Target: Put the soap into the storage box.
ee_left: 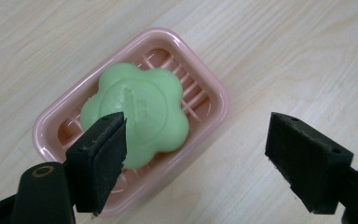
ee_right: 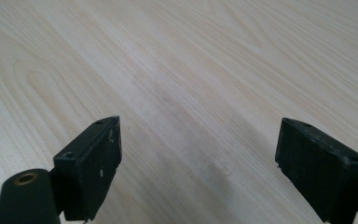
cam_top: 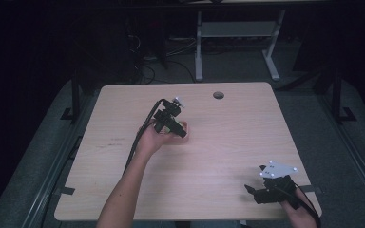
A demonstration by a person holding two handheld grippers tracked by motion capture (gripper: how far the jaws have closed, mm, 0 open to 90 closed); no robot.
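I hover my left gripper [ee_left: 196, 149], jaws wide, over the green soap [ee_left: 137, 112] in its pink dish [ee_left: 214, 93]; nothing grasped yet, right gripper [ee_right: 198, 158] idle, open

Table: pale wooden table [cam_top: 209, 156], with a round hole [cam_top: 218, 95] near its far edge.
On it: pink soap dish [ee_left: 212, 100].

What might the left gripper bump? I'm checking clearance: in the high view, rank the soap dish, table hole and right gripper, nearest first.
1. Soap dish: directly below the left gripper.
2. Table hole: near the far edge, to its right.
3. Right gripper: near-right corner.
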